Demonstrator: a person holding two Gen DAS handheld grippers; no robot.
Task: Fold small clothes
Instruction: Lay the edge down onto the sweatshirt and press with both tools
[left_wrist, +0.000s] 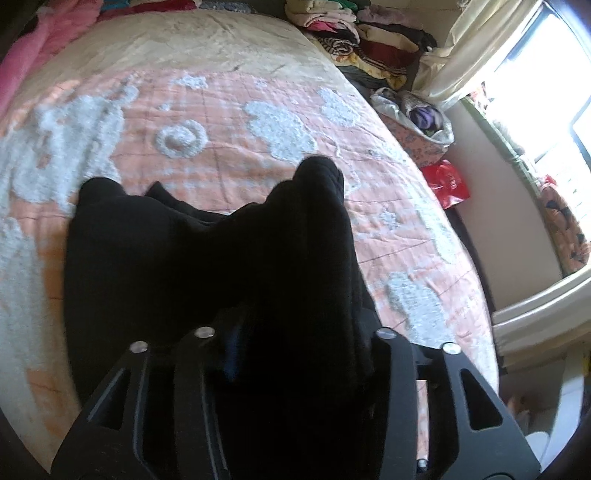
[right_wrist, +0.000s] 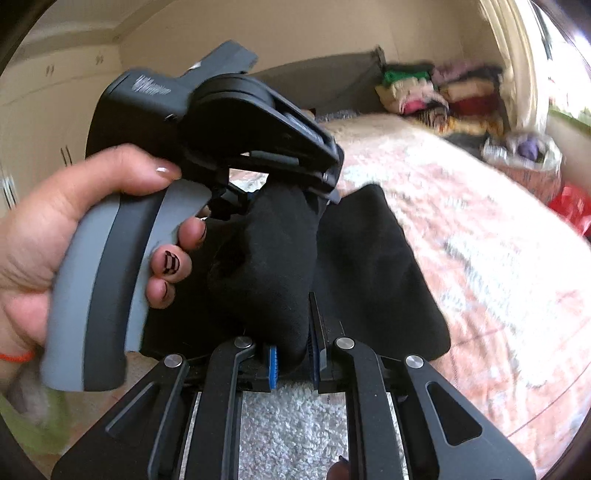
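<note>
Black garment (left_wrist: 207, 258): small, dark knit piece over a pink quilted bedspread (left_wrist: 229, 107) with white tufted cloud shapes. In the left wrist view it runs lengthwise away from the left gripper (left_wrist: 295, 332), a bunched ridge rising from between the linkage arms and ending in a rounded tip ahead; a flatter part spreads to the gripper's left on the bedspread.

Left gripper: fingertips buried under the cloth; whether the pads press on it cannot be told.

Right gripper (right_wrist: 293, 363): blue-padded jaws drawn close, pinching a fold of the black garment. From there the cloth climbs straight ahead into the left gripper (right_wrist: 295, 188), which a person's left hand (right_wrist: 74, 221) holds by its grey handle.

Containers: a crinkled plastic bag (left_wrist: 417, 114) ahead and to the right of the left gripper, with purple and dark cloth in it; a red bag (left_wrist: 447, 184) nearer, contents not visible.

Beyond: stacked folded clothes (left_wrist: 362, 40) at the bed's far end.

Only the right wrist view shows the hand, the left gripper's body and the cream wardrobe doors (right_wrist: 48, 107); only the left shows the window (left_wrist: 546, 92).
</note>
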